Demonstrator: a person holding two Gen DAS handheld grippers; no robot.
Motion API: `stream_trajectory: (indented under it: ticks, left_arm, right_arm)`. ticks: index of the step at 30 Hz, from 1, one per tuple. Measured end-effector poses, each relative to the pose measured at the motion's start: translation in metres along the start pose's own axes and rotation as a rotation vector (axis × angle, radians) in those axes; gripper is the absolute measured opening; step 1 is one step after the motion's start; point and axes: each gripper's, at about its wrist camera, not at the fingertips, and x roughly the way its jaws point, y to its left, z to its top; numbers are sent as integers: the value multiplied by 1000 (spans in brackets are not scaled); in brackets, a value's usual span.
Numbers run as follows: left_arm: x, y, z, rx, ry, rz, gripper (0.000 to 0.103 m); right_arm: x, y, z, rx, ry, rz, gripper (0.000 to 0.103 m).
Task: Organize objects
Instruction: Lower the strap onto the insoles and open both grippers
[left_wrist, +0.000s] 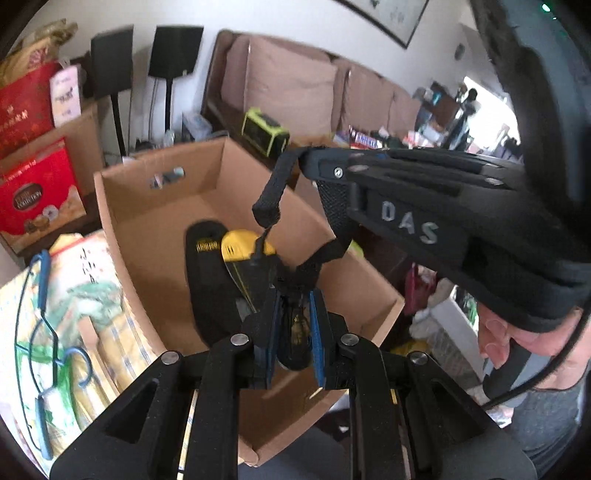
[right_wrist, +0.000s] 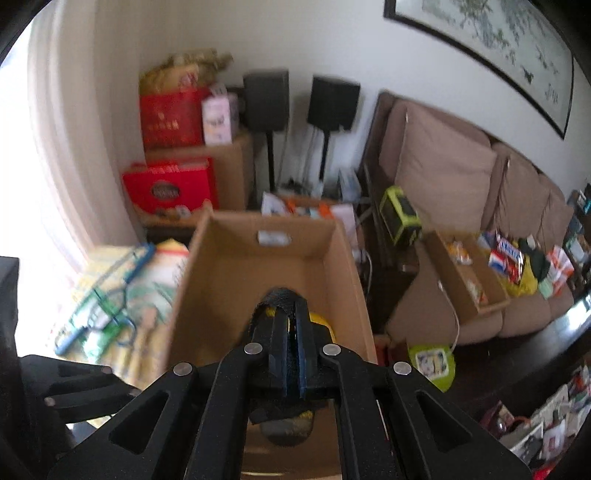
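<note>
Fingers of the left gripper (left_wrist: 292, 334) sit narrow, blue pads pinching the heel end of a black-and-yellow sandal (left_wrist: 258, 273), toe pointing down into the cardboard box (left_wrist: 155, 221). Right gripper (right_wrist: 292, 345) has its jaws nearly together on a black strap (left_wrist: 271, 195) that loops up from the sandal; in the left wrist view the strap runs taut from the shoe to the right tool's tip, so both tools share one item. Holding heel and strap at once probably keeps the loose webbing from dangling outside the box wall as the shoe goes in. A second, darker sandal (left_wrist: 207, 280) already lies on the box floor just beside the held one, apparently the pair's mate. Box stands open, handle slot on its far wall. Left of it, a heap of printed bags with blue wire hangers (left_wrist: 40, 332). Beyond, red gift boxes (right_wrist: 170, 184), two speakers, a tan sofa (right_wrist: 461, 192) loaded with clutter. Judged stage: lowering, release not yet made
</note>
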Motion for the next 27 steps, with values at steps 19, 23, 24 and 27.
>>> stream_trajectory:
  ticks: [19,23,24,27]
  left_arm:
    - [-46,48,-13,-86,-77,87,73]
    - [-53,58,-15,-103,-86,128,80]
    - [-55,60,-16,-104,-87,135,82]
    - [-61,66,-21,-105,-97,166,86]
  right_arm:
    - [14,-12,-25,-20,99,-71,62]
    - [9,3,-22,-47,78,-46,81]
    - [9,6,-22,-48,73,-37,82]
    - [9,14,-22,-48,73,-16,87]
